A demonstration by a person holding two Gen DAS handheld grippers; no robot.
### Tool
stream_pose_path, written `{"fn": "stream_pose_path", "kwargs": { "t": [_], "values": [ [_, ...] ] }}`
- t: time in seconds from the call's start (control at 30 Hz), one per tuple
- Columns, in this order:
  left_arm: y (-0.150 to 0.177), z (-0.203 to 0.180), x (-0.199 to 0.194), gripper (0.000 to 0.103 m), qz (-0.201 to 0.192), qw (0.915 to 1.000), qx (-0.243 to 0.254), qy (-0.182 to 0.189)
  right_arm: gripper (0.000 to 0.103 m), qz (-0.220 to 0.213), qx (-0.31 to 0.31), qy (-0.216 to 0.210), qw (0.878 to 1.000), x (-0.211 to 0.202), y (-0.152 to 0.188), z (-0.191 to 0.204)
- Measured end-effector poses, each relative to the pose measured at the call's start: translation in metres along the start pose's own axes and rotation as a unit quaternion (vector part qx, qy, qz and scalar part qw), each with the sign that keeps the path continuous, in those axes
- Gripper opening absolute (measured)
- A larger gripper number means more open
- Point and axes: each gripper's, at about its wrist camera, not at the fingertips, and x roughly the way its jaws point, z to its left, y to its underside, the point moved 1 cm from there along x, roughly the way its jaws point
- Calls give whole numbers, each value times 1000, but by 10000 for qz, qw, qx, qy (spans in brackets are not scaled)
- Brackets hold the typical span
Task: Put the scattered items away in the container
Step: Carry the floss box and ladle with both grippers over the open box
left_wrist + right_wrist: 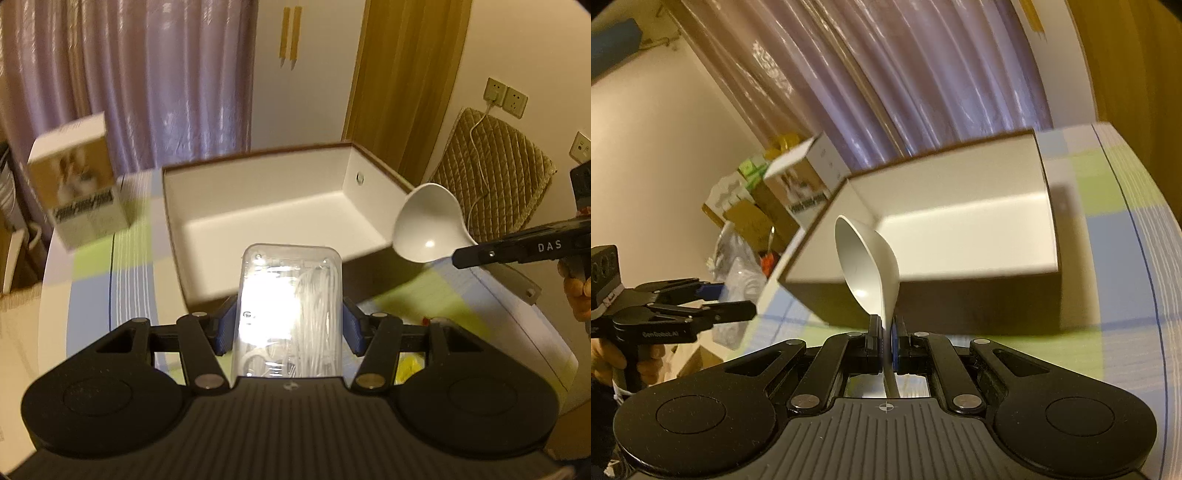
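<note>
Both grippers are loaded, left gripper (pixel 290 328) clamping the clear cable case (pixel 290 314), right gripper (pixel 886 345) the white spoon (pixel 868 262); clear the white box (pixel 258 206) rim at 12 o'clock before releasing.

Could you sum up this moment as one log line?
left gripper: shut on clear case | right gripper: shut on white spoon | white box: empty

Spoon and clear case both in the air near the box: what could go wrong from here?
1. The right gripper pinches the spoon by its thin handle only; the bowl hangs far out and could pivot or slip before reaching the box.
2. The left gripper holds the clear case by smooth, glossy sides, so it may slide out.
3. Both loads head for the same box, and the spoon is already at its corner: they could collide.
</note>
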Motion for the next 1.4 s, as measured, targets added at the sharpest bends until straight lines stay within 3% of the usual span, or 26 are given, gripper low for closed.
{"fn": "stream_pose_path", "kwargs": {
  "t": [0.37, 0.77, 1.07, 1.4],
  "values": [
    [-61, -1, 34, 52, -212, 9992, 327, -112, 7, -277, -187, 115, 9994, 30, -66, -11],
    [-103, 12, 99, 52, 47, 9992, 329, -204, 7, 125, -222, 317, 9992, 91, -96, -43],
    [-107, 16, 170, 52, 664, 9975, 62, -238, 7, 692, -197, 809, 9941, 145, -97, -67],
    [-89, 29, 237, 52, 1627, 9841, -613, -363, 7, 1035, 259, 1165, 9874, 183, -98, -100]
  ]
}}
